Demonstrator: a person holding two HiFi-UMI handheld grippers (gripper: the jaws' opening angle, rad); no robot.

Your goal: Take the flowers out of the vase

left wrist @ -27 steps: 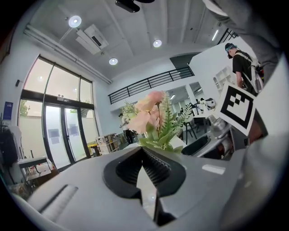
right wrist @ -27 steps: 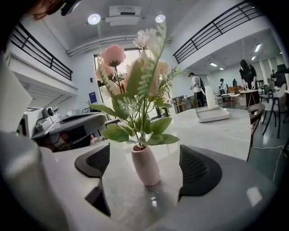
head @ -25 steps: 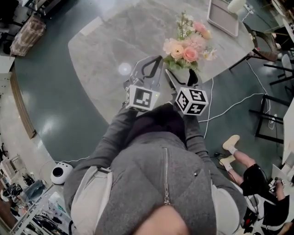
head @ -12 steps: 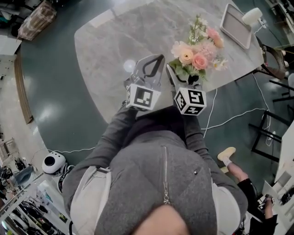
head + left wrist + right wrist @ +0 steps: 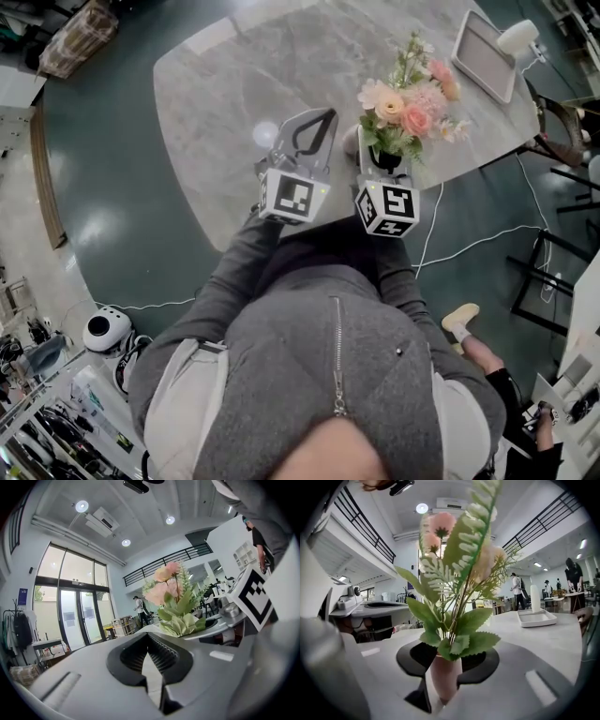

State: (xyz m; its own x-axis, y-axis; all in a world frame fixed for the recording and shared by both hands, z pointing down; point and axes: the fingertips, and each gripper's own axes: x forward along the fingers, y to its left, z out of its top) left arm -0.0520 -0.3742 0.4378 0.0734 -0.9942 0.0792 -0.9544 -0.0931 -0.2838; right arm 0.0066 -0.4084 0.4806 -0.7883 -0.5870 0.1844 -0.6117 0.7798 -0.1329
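The head view looks steeply down from above the person, over a grey jacket (image 5: 328, 375), onto the table (image 5: 225, 103) and both grippers, from well above.

The left gripper view sits low on the left gripper (image 5: 323, 117) and faces level across the tabletop toward glass doors (image 5: 79, 616). The flowers (image 5: 408, 98) stand near on its right.

The right gripper view rides the right gripper (image 5: 375, 150) and faces along the table. It is very close to the vase (image 5: 445, 677), and stems fill its centre.

All three views share the flowers and the table. The head and right gripper views also share the tray (image 5: 483, 56).
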